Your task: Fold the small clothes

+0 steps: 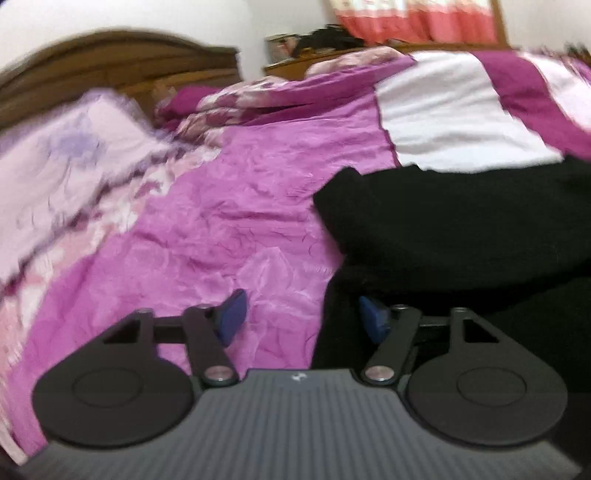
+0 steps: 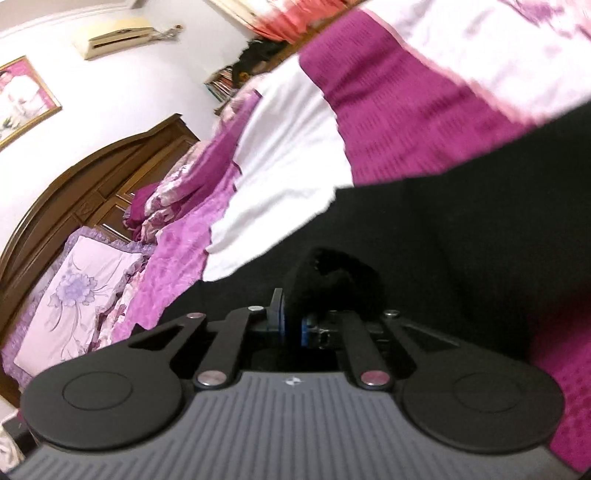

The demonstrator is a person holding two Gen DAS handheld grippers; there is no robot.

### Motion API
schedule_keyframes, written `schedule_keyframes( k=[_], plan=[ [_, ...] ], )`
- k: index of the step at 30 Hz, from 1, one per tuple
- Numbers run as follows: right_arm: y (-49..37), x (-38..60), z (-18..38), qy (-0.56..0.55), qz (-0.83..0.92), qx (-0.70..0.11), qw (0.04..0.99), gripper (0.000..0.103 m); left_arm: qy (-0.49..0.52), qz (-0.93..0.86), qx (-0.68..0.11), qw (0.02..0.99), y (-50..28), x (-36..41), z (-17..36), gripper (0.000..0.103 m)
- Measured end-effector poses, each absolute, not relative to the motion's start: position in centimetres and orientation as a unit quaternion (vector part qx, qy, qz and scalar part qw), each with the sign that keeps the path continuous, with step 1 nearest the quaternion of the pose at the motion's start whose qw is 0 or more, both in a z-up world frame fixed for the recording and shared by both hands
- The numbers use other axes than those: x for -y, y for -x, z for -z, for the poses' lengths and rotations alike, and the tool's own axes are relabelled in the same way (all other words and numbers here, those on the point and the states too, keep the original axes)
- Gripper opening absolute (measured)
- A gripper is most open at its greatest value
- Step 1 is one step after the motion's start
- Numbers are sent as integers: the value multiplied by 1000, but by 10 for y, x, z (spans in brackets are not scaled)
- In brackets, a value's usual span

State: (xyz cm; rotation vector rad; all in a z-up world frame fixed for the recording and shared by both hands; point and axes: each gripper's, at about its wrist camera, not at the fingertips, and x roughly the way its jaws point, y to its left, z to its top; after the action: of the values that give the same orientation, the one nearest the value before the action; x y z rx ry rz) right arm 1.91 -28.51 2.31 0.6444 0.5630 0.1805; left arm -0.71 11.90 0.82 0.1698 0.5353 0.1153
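A black garment (image 1: 461,229) lies spread on the bed, filling the right half of the left wrist view. My left gripper (image 1: 301,314) is open at the garment's left edge. Its left blue pad (image 1: 232,317) hangs over the pink bedspread, and its right pad (image 1: 373,319) sits against the black cloth. The edge of the garment runs between the two pads, which do not press on it. In the right wrist view the same black garment (image 2: 461,240) fills the middle. My right gripper (image 2: 293,326) is shut on it, and a bunch of black fabric (image 2: 332,273) sticks up past the pads.
The bed has a crumpled pink floral bedspread (image 1: 221,229). A white and magenta blanket (image 1: 450,110) lies beyond the garment. A lilac flowered pillow (image 1: 55,166) leans by the dark wooden headboard (image 1: 110,62). A wooden side table (image 1: 288,66) and red curtains (image 1: 417,22) stand at the back.
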Motion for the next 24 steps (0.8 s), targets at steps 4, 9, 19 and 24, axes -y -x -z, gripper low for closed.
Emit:
schedule_keyframes(
  k=[4, 9, 19, 24],
  plan=[
    [-5, 287, -37, -312, -83, -265, 909, 7, -91, -92, -258, 957, 6, -112, -5, 57],
    [7, 287, -32, -312, -54, -305, 898, 7, -4, -110, -275, 955, 8, -132, -8, 58],
    [10, 263, 1, -237, 3, -324, 916, 9, -47, -99, -306, 946, 5, -107, -35, 58],
    [8, 290, -4, -353, -8, -352, 867, 27, -11, -50, -245, 968, 30, -76, -83, 56]
  ],
)
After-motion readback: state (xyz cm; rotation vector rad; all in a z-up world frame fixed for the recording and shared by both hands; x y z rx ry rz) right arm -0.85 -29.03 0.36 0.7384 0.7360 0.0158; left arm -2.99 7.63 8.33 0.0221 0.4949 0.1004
